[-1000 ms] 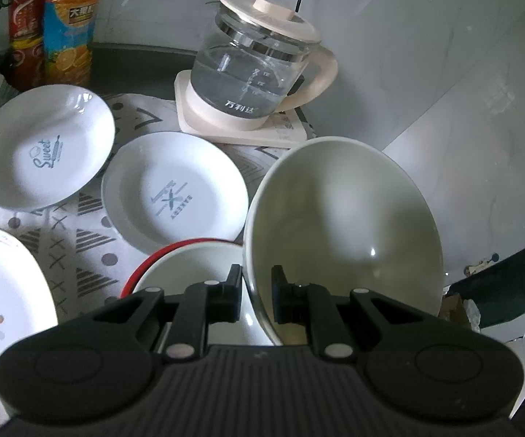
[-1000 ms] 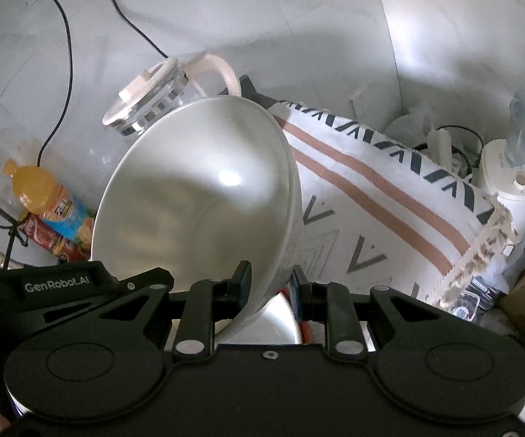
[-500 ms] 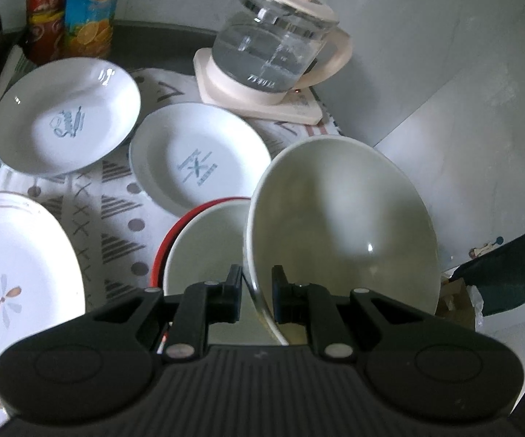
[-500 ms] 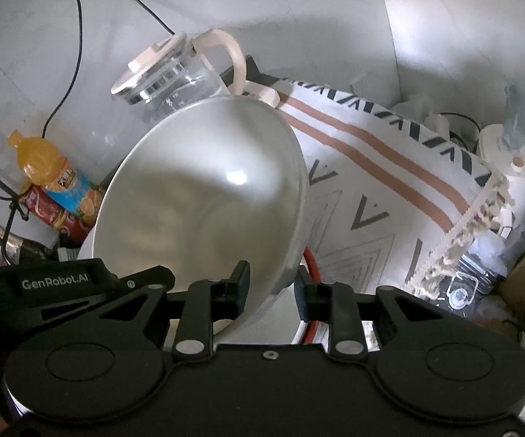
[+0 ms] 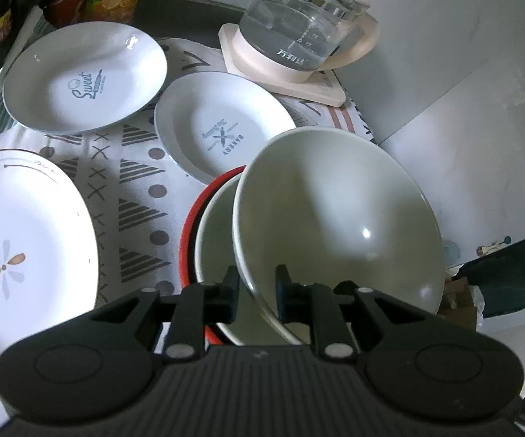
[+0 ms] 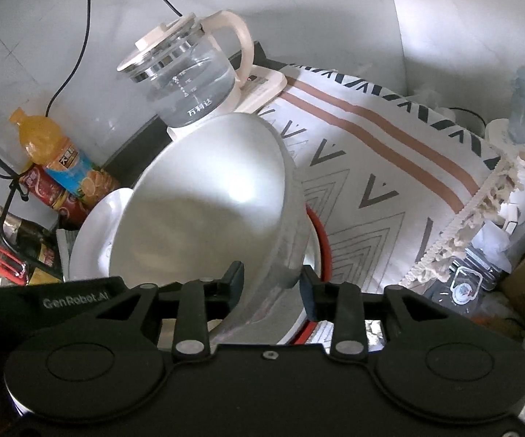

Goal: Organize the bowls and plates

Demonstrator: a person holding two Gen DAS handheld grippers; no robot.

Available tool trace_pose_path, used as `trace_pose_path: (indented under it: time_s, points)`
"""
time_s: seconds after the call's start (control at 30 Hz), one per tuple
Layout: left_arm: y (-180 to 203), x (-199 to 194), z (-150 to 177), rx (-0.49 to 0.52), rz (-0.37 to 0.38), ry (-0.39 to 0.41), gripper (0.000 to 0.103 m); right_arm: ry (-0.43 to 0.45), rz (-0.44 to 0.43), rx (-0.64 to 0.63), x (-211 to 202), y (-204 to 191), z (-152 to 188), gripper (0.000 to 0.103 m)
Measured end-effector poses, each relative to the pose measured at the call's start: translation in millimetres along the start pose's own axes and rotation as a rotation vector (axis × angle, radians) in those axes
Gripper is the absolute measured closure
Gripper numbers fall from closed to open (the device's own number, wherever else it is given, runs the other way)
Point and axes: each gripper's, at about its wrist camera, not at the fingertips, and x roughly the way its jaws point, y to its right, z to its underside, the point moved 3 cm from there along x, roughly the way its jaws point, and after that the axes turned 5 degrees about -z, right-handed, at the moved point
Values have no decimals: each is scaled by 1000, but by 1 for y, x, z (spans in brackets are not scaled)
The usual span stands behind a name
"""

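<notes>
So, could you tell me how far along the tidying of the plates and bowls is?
One bowl already sits in the red-rimmed one. A second, tilted bowl is going in, both grippers' jaws loosening around its rim. The three plates still lie spread out.

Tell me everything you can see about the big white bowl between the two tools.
The big white bowl is plain, glossy, ceramic-looking, deep and round. It tilts steeply, its low side inside a second bowl nested in a red-rimmed one. Both tools straddle its rim: the left tool and the right tool, whose jaws have just been opening.
</notes>
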Motion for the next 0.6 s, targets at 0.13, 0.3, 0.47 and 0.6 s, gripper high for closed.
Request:
trace_pose_path:
  time_s: [0.13,0.3,0.47,0.6]
  points:
    - [-7,0,5,-12,-4,-8,86,-10,-10,-10,3,-1,4,67]
    - [-8,-3,5,-11,7,-12,85,-21,-12,-16,2,-4,8,66]
    - [-6,-8,4,-6,2,-21,85,-30,-18,-8,-2,-4,7,65]
    - [-6,-9,5,1,6,-26,85,-33,-15,-6,-7,-6,8,61]
